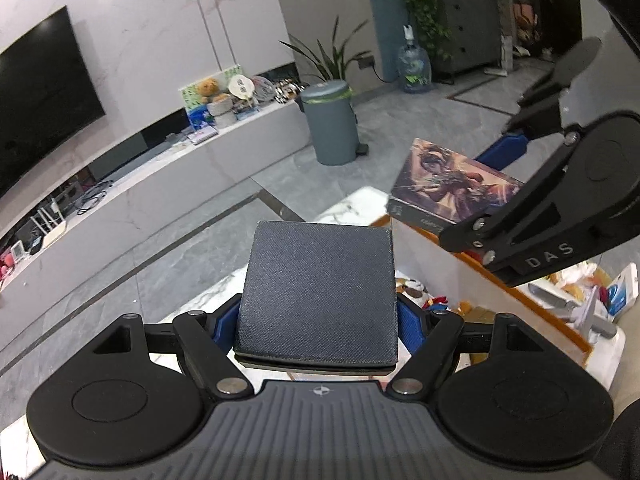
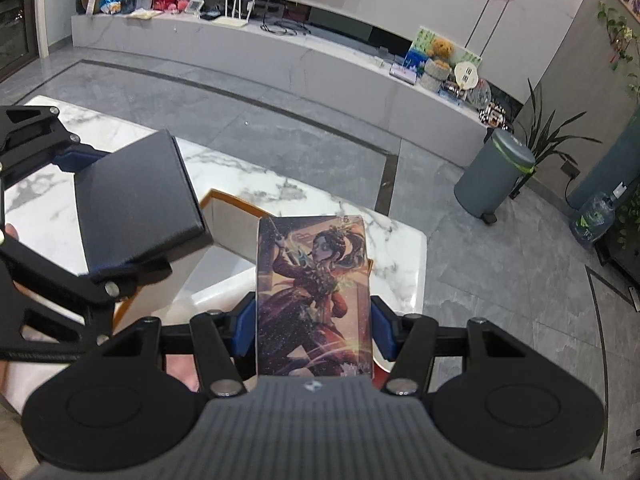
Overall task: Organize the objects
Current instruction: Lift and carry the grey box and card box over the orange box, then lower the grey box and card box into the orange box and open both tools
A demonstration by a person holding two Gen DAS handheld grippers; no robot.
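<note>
1. Your marble table (image 2: 280, 184) fills the middle of the room, with grey floor around it. It is the work surface, and both your grippers hang above it.
2. On the table sits the orange-rimmed white bin (image 2: 224, 208), open at the top. In the left wrist view its far end already holds small toys and packets (image 1: 580, 300), so it looks like the place where loose things are being gathered.
3. Your left gripper (image 1: 318, 320) is clamped on the dark square case (image 1: 320, 288). The blue pads press its two side edges and the flat textured face stays up, which is why the jaws stand wide — the case is broad.
4. Your right gripper (image 2: 314, 320) grips the illustrated box (image 2: 316, 292) by its long sides. The jaws are set narrower because the box is slim, and its picture face points up at the camera.
5. Both items are in the air, just over the near end of the bin and close beside each other without touching. My guess is you lower each into the bin next — mind that the two grippers do not knock together over that narrow opening.
</note>
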